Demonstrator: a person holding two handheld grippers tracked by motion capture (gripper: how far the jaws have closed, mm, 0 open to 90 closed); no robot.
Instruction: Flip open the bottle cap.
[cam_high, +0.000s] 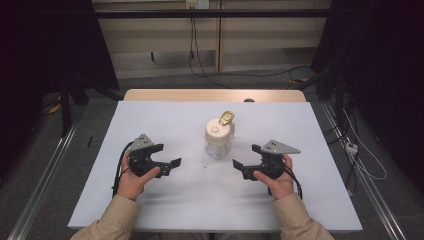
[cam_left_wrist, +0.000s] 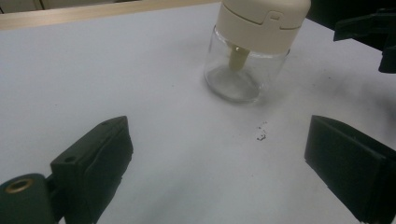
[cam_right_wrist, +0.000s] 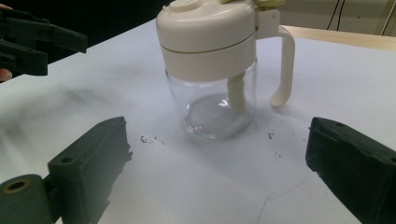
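Both tongs stand wide open and hold nothing. In the high view the left gripper (cam_high: 169, 165) rests low on the white table (cam_high: 150, 120) at about eight o'clock from the jar, its jaws aimed toward three o'clock, and the right gripper (cam_high: 239, 167) sits at about four o'clock from it, jaws aimed toward nine o'clock, so the two face each other across a bare strip of cloth. Each is carried in one hand, the left hand (cam_high: 132, 181) and the right hand (cam_high: 276, 180), both set near the table's near edge. By my reading the work has not begun: nothing is grasped, and reaching, gripping and whatever follows with the lid or handle all remain. The glass jar (cam_high: 218, 145) stands upright near mid-table, at about twelve o'clock from the gap between the tongs and clear of both, touching neither. It looks empty, with a cream lid (cam_right_wrist: 205, 37) on it, a cream handle (cam_right_wrist: 285, 70) down one side and a short cream tube (cam_right_wrist: 237, 93) hanging inside. A few dark specks (cam_left_wrist: 260, 135) lie on the table just in front of the jar, between it and the jaws.
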